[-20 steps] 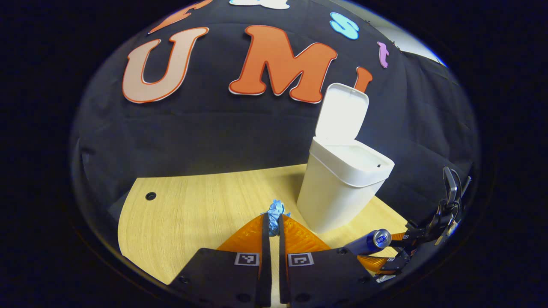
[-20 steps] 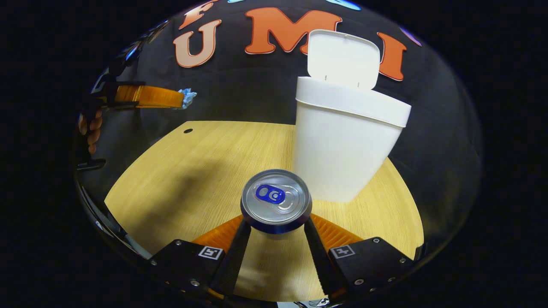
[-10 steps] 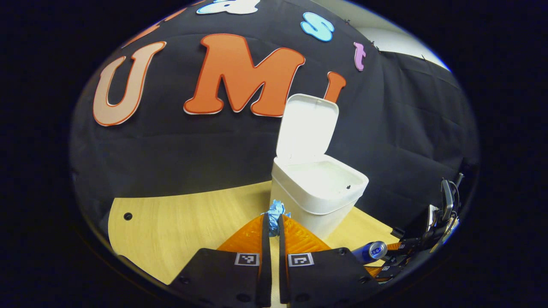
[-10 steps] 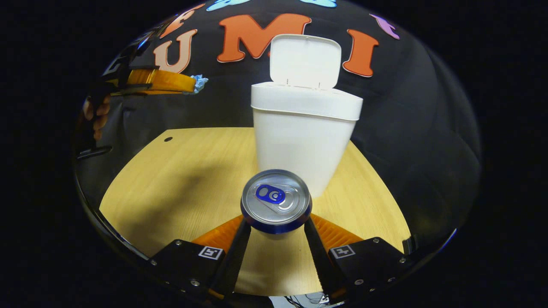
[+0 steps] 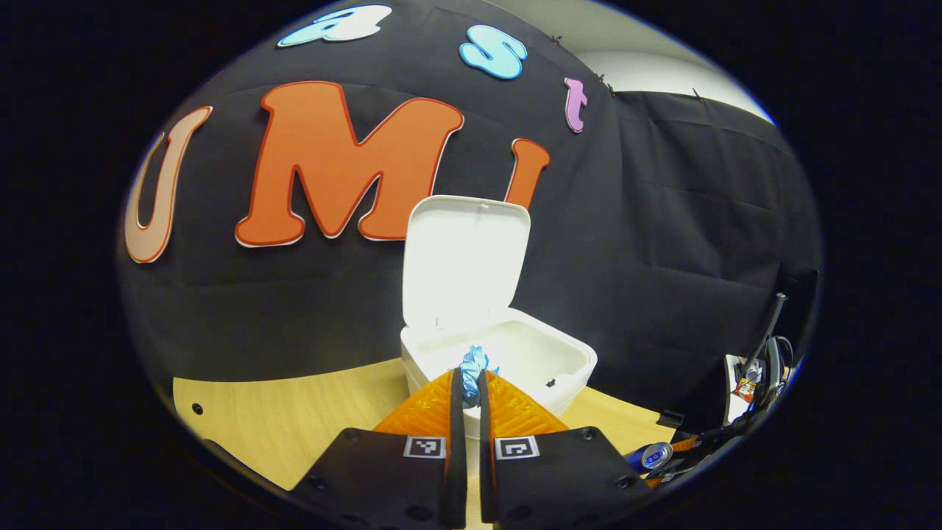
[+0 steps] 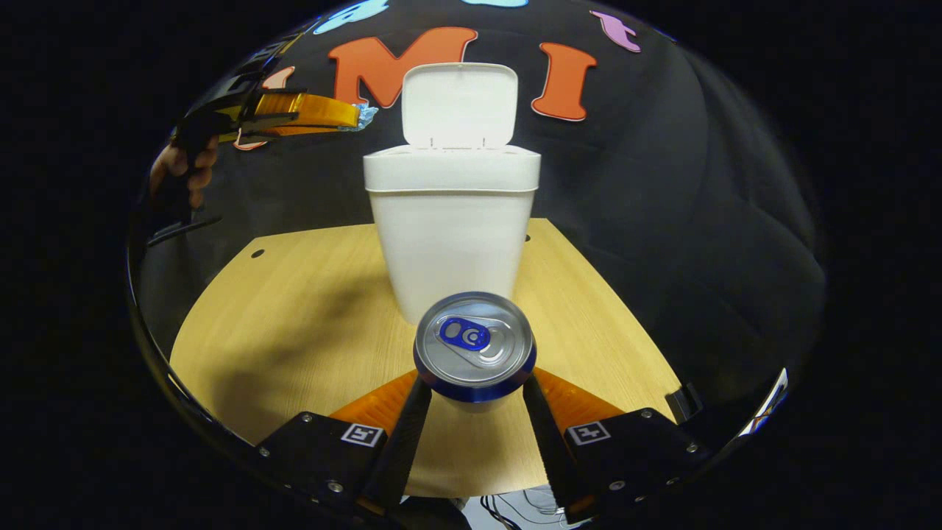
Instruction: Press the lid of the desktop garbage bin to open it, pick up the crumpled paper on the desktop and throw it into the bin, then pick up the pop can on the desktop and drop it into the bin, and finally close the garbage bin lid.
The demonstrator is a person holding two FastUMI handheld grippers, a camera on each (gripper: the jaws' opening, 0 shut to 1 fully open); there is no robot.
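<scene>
Bin (image 6: 450, 221) lid (image 6: 456, 103) stands up so left gripper (image 5: 465, 386) fingers, pinching crumpled paper (image 5: 472, 366), hang above its mouth; right gripper (image 6: 471, 394) fingers clamp pop can (image 6: 475, 346) in front.

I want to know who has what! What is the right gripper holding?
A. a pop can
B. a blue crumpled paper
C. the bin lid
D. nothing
A: in the right gripper view, the right gripper has both fingers pressed on the pop can; the crumpled paper sits in the left gripper.
</scene>
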